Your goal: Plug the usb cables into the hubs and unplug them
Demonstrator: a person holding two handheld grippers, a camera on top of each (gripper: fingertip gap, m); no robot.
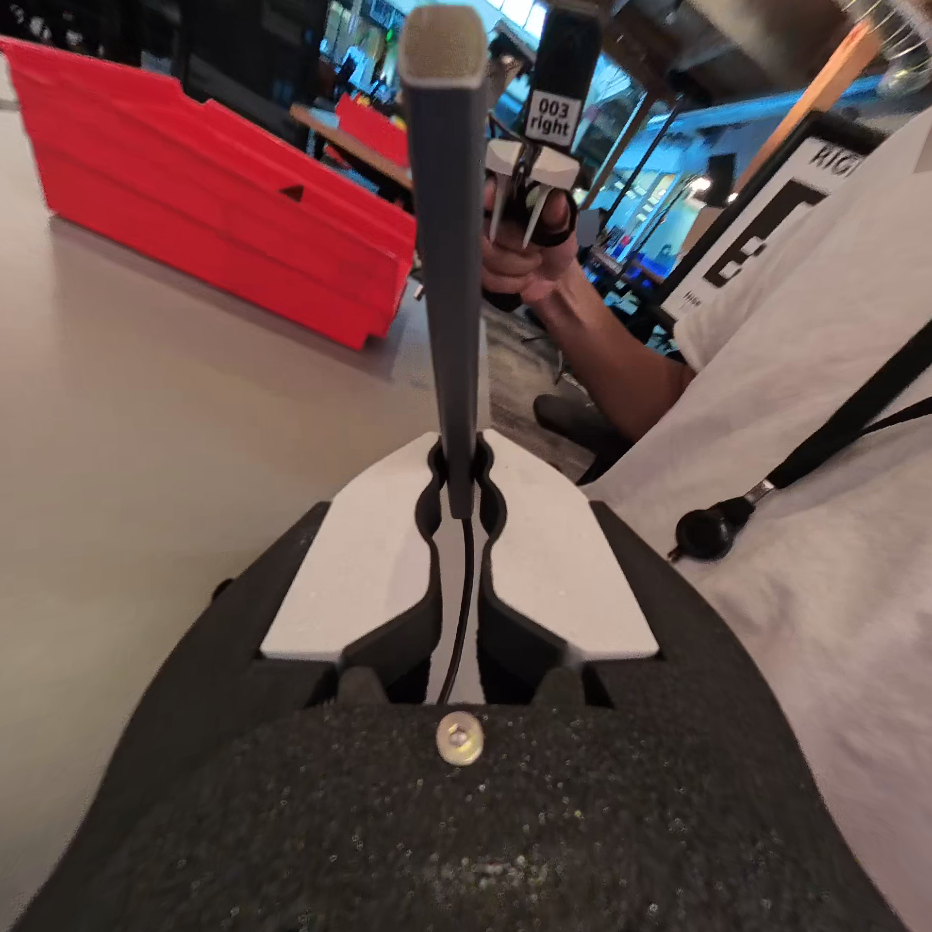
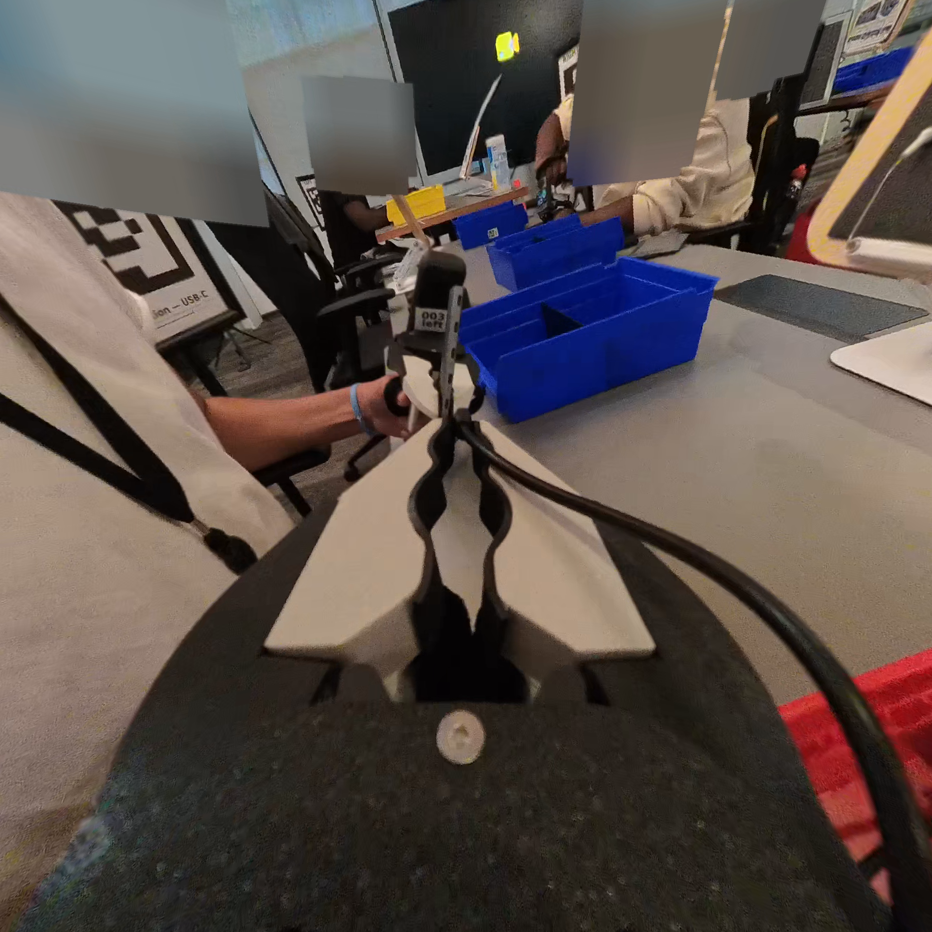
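Note:
In the left wrist view my left gripper [image 1: 458, 456] is shut on the near end of a slim dark grey hub [image 1: 444, 227] that sticks out straight ahead. The hub's thin black lead [image 1: 461, 605] runs back between the fingers. My right gripper [image 2: 456, 428] is shut on the end of a thick black usb cable [image 2: 706, 560], right at the hub [image 2: 450, 343]; the plug itself is hidden. The cable curves off to the lower right. The right gripper [image 1: 514, 222] shows beyond the hub in the left wrist view, and the left gripper [image 2: 428, 393] shows in the right wrist view.
A red bin [image 1: 201, 201] lies on the grey table [image 1: 151, 403] to the left. Two blue bins [image 2: 595, 333] stand on the table [image 2: 731, 454] ahead, and a monitor stand [image 2: 887, 358] is at the right. The person's white shirt [image 1: 807, 454] is close by. Tip to tip, the grippers are about 20 cm apart.

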